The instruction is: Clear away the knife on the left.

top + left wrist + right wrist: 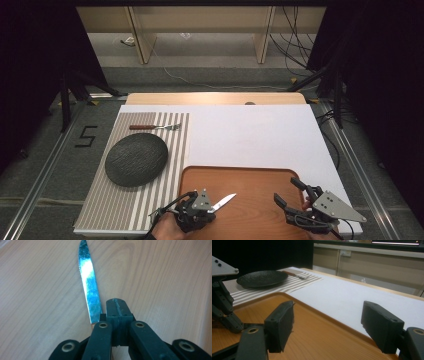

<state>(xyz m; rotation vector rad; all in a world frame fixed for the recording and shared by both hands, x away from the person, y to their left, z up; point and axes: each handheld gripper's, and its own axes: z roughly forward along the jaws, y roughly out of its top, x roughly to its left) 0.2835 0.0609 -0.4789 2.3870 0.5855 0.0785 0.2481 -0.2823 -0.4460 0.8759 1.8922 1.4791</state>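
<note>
Left gripper [206, 206] low over the wooden tray [250, 175], jaws pressed together on the handle end of a knife [224, 202]; blade [88, 282] jutting past the fingertips, just above the tray's wood. Right gripper [290, 192] over the tray's right part, jaws wide apart, nothing between them. Beyond the left fingertips, on the striped mat [130, 210]: dark plate [136, 160] and fork [155, 127].
</note>
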